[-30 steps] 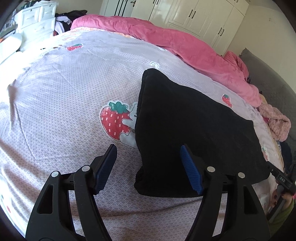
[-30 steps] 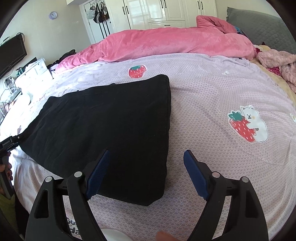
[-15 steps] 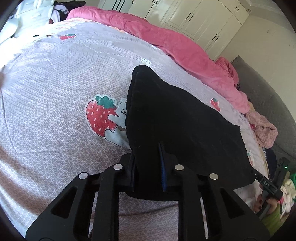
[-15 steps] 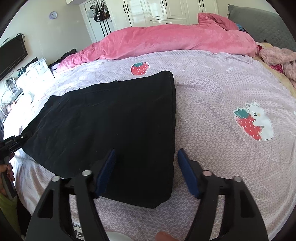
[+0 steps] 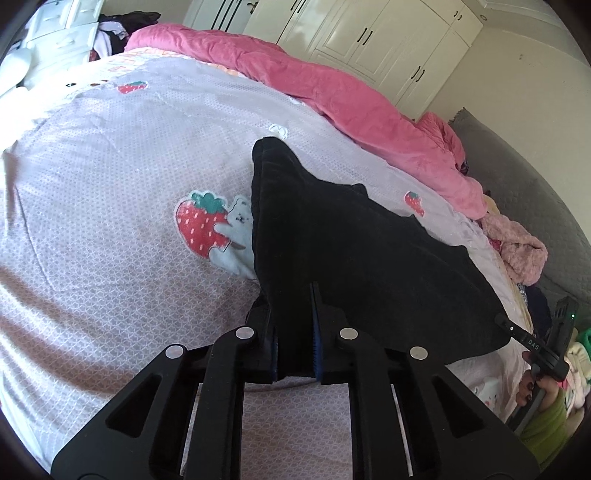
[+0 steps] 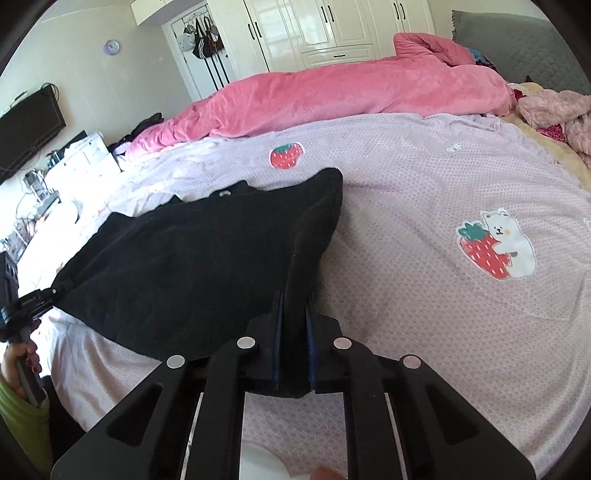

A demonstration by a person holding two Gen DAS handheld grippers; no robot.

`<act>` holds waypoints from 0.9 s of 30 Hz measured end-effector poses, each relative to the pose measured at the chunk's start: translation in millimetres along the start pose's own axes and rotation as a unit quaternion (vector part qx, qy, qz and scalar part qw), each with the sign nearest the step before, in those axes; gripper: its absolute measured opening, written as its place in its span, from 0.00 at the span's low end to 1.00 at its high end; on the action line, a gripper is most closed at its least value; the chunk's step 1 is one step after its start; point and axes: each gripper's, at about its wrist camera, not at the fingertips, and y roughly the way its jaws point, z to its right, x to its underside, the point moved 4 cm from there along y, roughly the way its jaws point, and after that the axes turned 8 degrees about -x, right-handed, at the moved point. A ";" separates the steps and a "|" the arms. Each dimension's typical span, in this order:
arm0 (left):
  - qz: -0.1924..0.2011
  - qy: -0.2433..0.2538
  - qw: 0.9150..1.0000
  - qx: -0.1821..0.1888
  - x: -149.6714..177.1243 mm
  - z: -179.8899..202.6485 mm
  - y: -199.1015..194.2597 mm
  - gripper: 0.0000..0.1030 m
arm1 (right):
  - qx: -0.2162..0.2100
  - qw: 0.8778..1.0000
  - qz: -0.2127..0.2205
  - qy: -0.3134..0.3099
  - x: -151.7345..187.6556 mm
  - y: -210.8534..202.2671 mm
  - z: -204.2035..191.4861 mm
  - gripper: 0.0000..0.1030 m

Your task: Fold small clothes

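A black garment [image 5: 354,251] lies on the lilac strawberry-print bedsheet [image 5: 110,206], its near edge lifted off the bed. My left gripper [image 5: 293,325] is shut on the garment's near left corner. My right gripper [image 6: 293,325] is shut on the near right corner of the same garment [image 6: 207,258]. The far edge still rests on the bedsheet [image 6: 424,192]. The right gripper also shows at the right edge of the left wrist view [image 5: 532,345], and the left gripper at the left edge of the right wrist view [image 6: 33,299], each holding cloth.
A pink duvet [image 5: 332,92] is piled along the far side of the bed, also in the right wrist view [image 6: 351,96]. A pink fluffy garment [image 5: 517,251] lies by the grey headboard [image 6: 517,51]. White wardrobes [image 5: 369,33] and white drawers [image 5: 59,33] stand beyond.
Both grippers went from open beside the garment's near corners to shut on them. The near edge has risen off the bed and the cloth now hangs taut between the grippers.
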 end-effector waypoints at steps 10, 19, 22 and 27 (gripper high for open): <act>-0.005 -0.002 0.999 -0.034 0.9 -11.0 5.7 0.19 | 0.033 0.999 -0.016 0.027 14.1 11.1 17.0 0.26; 0.001 0.019 0.998 -0.061 2.3 -5.5 -1.5 0.22 | 0.045 0.999 -0.014 0.016 12.3 7.4 14.2 0.45; 0.002 0.023 0.998 -0.066 2.7 -4.2 -3.2 0.22 | 0.049 0.999 -0.008 0.012 10.7 3.7 12.4 0.47; 0.003 0.025 0.997 -0.070 3.3 -1.6 -6.1 0.24 | 0.044 0.999 0.007 0.002 5.5 -6.1 4.5 0.55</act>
